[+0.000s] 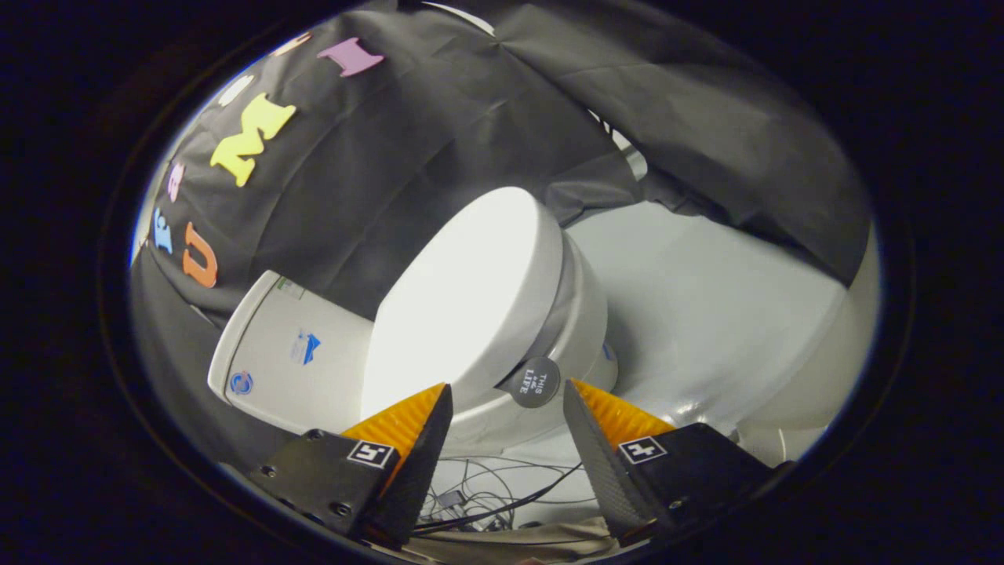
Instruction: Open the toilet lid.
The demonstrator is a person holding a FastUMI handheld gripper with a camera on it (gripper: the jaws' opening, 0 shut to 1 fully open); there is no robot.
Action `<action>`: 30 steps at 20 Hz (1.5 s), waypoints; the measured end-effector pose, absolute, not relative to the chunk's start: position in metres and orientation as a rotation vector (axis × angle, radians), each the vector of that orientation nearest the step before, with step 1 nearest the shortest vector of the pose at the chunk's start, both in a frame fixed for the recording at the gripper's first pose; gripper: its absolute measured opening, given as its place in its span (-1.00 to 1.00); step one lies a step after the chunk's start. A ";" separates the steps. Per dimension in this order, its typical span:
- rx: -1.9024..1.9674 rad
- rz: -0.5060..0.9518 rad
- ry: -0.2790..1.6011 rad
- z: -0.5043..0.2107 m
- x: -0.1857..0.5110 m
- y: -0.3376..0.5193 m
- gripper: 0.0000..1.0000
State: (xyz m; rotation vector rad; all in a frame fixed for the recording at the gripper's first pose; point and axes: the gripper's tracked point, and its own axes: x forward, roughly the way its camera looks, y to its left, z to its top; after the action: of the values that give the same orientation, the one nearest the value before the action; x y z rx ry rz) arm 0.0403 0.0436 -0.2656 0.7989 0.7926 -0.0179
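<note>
Gripper: fingers standing apart, gripping nothing. Toilet lid: lying closed just ahead, its long axis running away from them, front rim and round knob sitting nearest.

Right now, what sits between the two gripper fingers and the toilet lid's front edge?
In the gripper view the open gripper has the round dark lift tab just ahead between its fingers, fixed at the closed toilet lid rim. Neither finger touches it.
</note>
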 end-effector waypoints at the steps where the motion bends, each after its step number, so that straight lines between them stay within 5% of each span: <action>1: 0.827 -0.026 0.808 -0.272 0.041 0.044 0.75; 15: 1.099 -0.040 0.913 -0.295 0.060 0.049 0.18; 19: 1.106 -0.057 0.922 -0.298 0.066 0.048 -0.30; 30: 1.216 -0.116 0.963 -0.292 0.067 0.046 -0.52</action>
State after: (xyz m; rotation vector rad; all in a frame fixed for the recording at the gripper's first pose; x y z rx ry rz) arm 0.0666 0.0463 -0.2925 1.2159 0.9633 -0.1164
